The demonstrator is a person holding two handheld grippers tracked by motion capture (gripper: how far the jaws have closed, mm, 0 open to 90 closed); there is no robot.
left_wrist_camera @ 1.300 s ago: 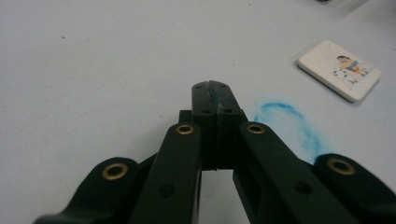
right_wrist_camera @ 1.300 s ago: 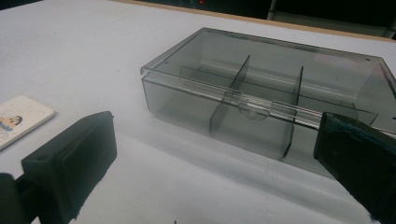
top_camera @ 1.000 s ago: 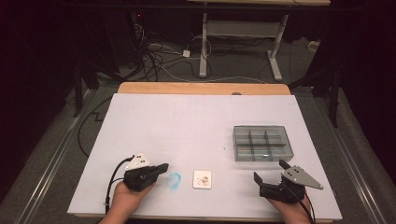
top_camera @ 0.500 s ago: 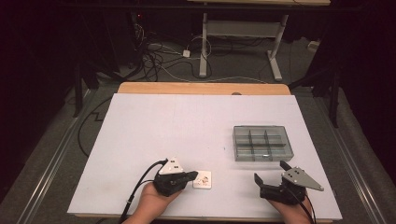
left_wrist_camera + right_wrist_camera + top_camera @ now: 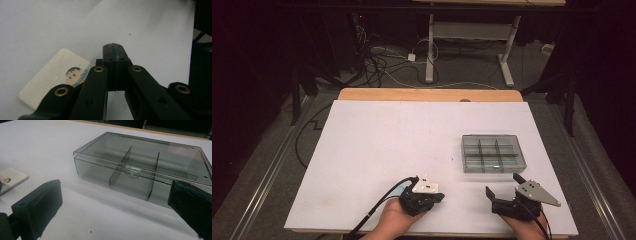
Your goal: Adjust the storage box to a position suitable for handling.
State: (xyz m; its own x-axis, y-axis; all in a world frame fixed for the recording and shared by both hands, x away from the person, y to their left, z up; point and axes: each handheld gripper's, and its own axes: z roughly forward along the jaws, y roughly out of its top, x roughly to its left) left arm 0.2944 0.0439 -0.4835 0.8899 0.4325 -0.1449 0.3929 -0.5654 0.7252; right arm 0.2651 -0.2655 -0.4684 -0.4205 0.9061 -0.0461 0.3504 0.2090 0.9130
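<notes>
**At the near edge: shut left gripper over the card, open right gripper before the box**

Near the front edge of the white table [image 5: 377, 145], the left gripper [image 5: 439, 196] sits in the person's left hand [image 5: 393, 220] with its two black jaws pressed flat together. The left gripper view shows their tips meeting with nothing between them but a thin blue smear along the seam. Just under and beside those jaws lies the small cream square card with a cartoon face [image 5: 53, 77], flat on the table and partly covered by the gripper's arms; whether the jaws touch it I cannot tell.

Well apart to the right, the right gripper [image 5: 504, 186] rests low over the table with its jaws spread wide and empty. Ahead of them stands the smoke-grey clear plastic compartment box [image 5: 142, 170], its lid down on the dividers inside. From the right gripper view, the card [image 5: 10, 180] shows at the left edge.
</notes>
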